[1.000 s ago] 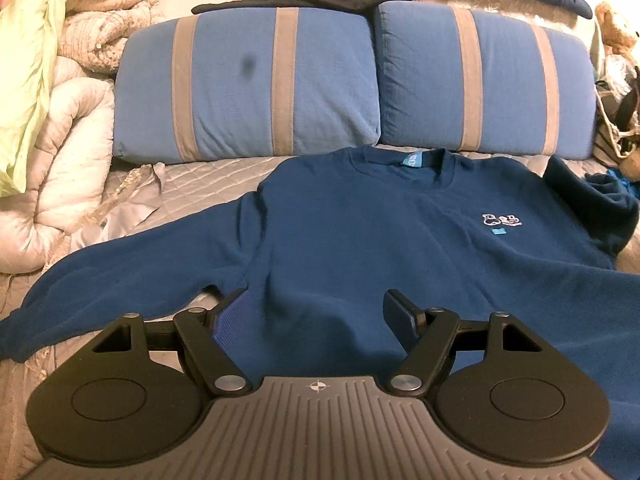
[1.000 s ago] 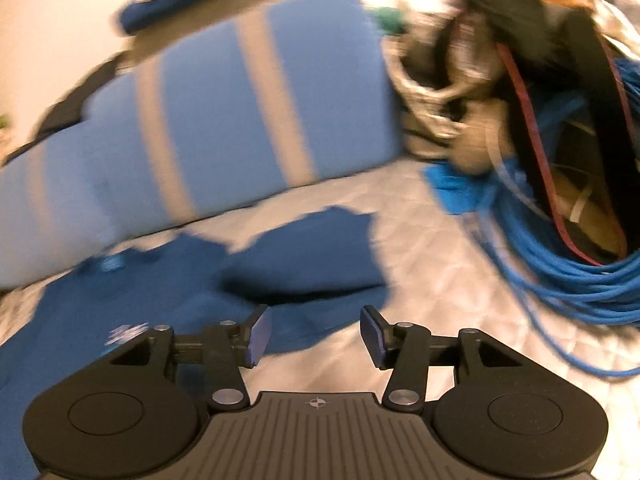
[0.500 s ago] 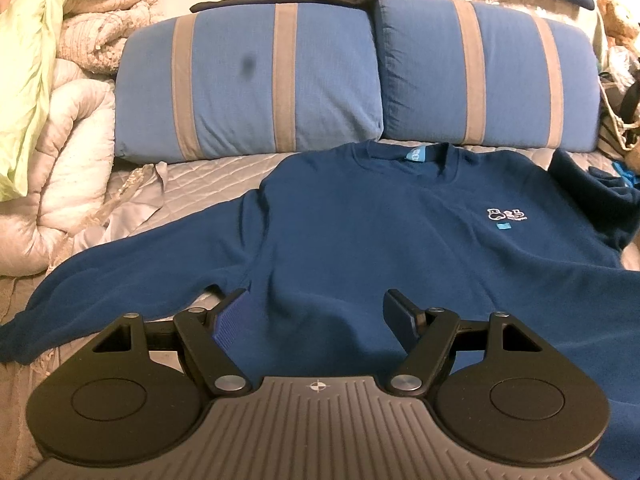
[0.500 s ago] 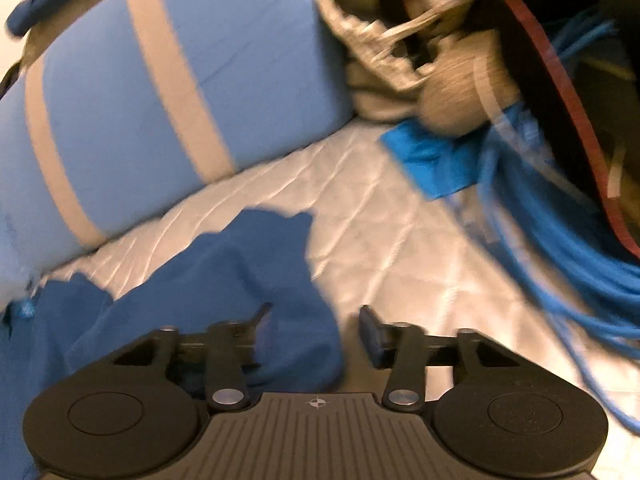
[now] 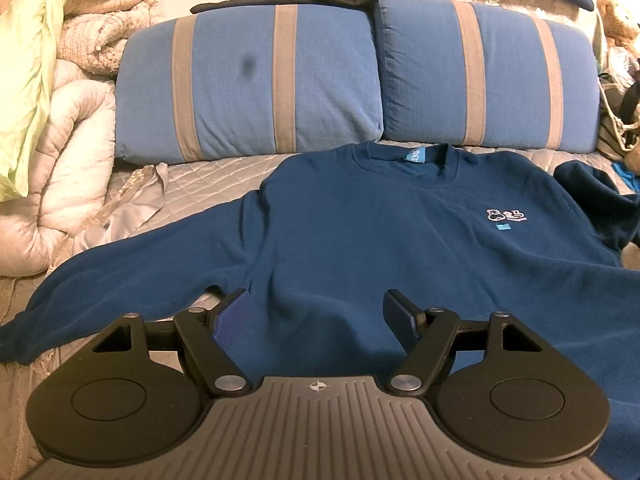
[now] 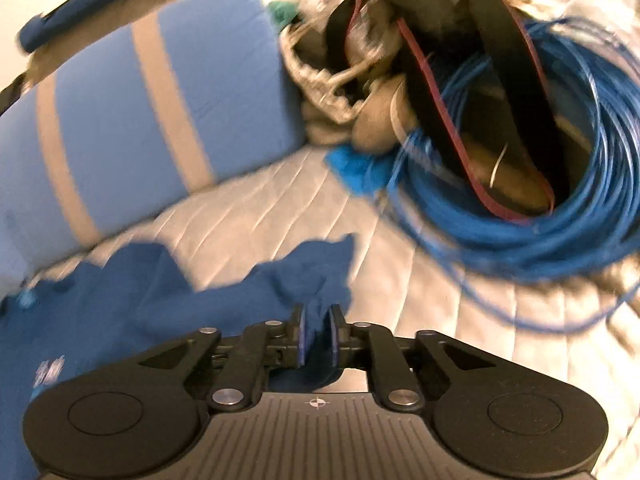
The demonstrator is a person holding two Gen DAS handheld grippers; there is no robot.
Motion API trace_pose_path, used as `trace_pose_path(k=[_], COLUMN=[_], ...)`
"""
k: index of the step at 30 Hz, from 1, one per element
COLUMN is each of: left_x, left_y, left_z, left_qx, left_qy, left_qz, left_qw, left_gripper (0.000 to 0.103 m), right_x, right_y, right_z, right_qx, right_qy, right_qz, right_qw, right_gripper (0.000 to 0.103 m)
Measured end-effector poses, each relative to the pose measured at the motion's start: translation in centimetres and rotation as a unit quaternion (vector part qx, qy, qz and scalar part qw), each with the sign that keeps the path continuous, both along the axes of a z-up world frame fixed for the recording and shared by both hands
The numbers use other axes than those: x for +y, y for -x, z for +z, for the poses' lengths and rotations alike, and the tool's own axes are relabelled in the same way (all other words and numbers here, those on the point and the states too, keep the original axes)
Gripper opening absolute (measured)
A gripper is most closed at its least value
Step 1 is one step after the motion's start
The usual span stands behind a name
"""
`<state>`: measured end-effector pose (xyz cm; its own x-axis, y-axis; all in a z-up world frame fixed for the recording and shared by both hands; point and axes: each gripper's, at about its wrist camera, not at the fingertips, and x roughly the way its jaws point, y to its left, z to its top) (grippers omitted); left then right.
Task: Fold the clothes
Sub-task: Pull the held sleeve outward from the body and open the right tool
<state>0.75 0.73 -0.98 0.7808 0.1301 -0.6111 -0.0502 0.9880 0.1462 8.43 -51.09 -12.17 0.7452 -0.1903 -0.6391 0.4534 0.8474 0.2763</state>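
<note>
A navy sweatshirt [image 5: 380, 232] lies front up on the quilted bed, collar toward the pillows, one sleeve [image 5: 120, 276] stretched out to the left. My left gripper [image 5: 316, 308] is open and hovers over the sweatshirt's lower left body, holding nothing. In the right wrist view, my right gripper [image 6: 319, 320] is shut on the sweatshirt's other sleeve [image 6: 316, 268], which is bunched up near the bed's right side. That sleeve also shows in the left wrist view [image 5: 592, 200] at the far right.
Two blue striped pillows [image 5: 248, 80] [image 5: 480, 76] stand behind the sweatshirt. White and green bedding [image 5: 48, 92] is piled at the left. A coil of blue cable [image 6: 560, 200] and bags [image 6: 440, 60] lie at the right. The grey quilt [image 6: 280, 216] is bare between them.
My right gripper moved over the sleeve and closed on it; it was open before. The left gripper has stayed open over the sweatshirt's lower body.
</note>
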Motion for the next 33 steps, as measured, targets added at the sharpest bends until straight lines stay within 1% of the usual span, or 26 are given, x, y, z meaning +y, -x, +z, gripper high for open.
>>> trace_pose_path(k=[1, 3, 4, 5, 8, 10, 12, 16, 18, 19, 20, 21, 22, 24, 27, 29, 31, 33], left_x=[0.0, -0.1, -0.1, -0.1, -0.2, -0.3, -0.3, -0.4, -0.4, -0.4, -0.4, -0.4, -0.4, -0.5, -0.5, -0.4, -0.4, -0.3], left_y=[0.0, 0.0, 0.0, 0.0, 0.0, -0.1, -0.1, -0.2, -0.3, -0.3, -0.2, -0.2, -0.2, -0.2, -0.2, -0.2, -0.2, -0.1], left_z=[0.0, 0.0, 0.0, 0.0, 0.0, 0.0, 0.0, 0.0, 0.0, 0.0, 0.0, 0.0, 0.0, 0.1, 0.1, 0.1, 0.1, 0.1], left_qx=[0.000, 0.000, 0.000, 0.000, 0.001, 0.002, 0.003, 0.005, 0.006, 0.006, 0.006, 0.006, 0.006, 0.006, 0.007, 0.006, 0.006, 0.005], left_qy=[-0.001, -0.002, -0.003, -0.004, -0.007, -0.009, -0.011, -0.016, -0.018, -0.019, -0.019, -0.020, -0.020, -0.021, -0.021, -0.021, -0.019, -0.018], left_qz=[0.000, 0.001, 0.001, 0.001, 0.002, 0.003, 0.004, 0.005, 0.005, 0.005, 0.005, 0.005, 0.005, 0.005, 0.005, 0.005, 0.004, 0.004], left_qw=[1.0000, 1.0000, 1.0000, 1.0000, 1.0000, 1.0000, 0.9999, 0.9998, 0.9998, 0.9998, 0.9998, 0.9998, 0.9998, 0.9998, 0.9998, 0.9998, 0.9998, 0.9998], left_gripper=[0.073, 0.073, 0.073, 0.073, 0.073, 0.073, 0.073, 0.073, 0.073, 0.073, 0.073, 0.073, 0.073, 0.073, 0.073, 0.073, 0.073, 0.073], right_x=[-0.1, -1.2, -2.0, -3.2, -7.2, -9.4, -10.7, -12.1, -12.4, -12.5, -12.5, -12.5, -12.4, -12.4, -12.6, -12.8, -12.9, -13.1], right_y=[0.6, 1.3, 1.5, 1.2, 0.0, -1.7, -3.3, -6.2, -7.1, -7.4, -7.7, -8.0, -8.2, -8.4, -7.1, -6.0, -5.0, -4.0], right_z=[-0.1, -0.1, -0.1, -0.2, -0.9, -1.8, -2.7, -4.0, -4.3, -4.3, -4.3, -4.3, -4.2, -3.9, -0.7, 1.6, 3.9, 6.2], right_qx=[-0.003, -0.017, -0.023, -0.027, -0.040, -0.038, -0.027, 0.010, 0.016, 0.018, 0.020, 0.024, 0.025, 0.024, -0.006, -0.028, -0.049, -0.071], right_qy=[-0.012, -0.028, -0.040, -0.062, -0.140, -0.183, -0.205, -0.224, -0.221, -0.220, -0.218, -0.212, -0.205, -0.188, -0.131, -0.090, -0.049, -0.008], right_qz=[0.015, 0.023, 0.022, 0.017, 0.001, -0.004, 0.000, 0.033, 0.039, 0.041, 0.042, 0.042, 0.040, 0.037, 0.010, -0.009, -0.029, -0.048], right_qw=[1.000, 0.999, 0.999, 0.998, 0.989, 0.982, 0.978, 0.974, 0.974, 0.975, 0.975, 0.976, 0.978, 0.981, 0.991, 0.995, 0.997, 0.996], right_gripper=[0.026, 0.046, 0.050, 0.055, 0.055, 0.055, 0.055, 0.055, 0.053, 0.051, 0.040, 0.026, 0.020, 0.014, 0.012, 0.012, 0.012, 0.011])
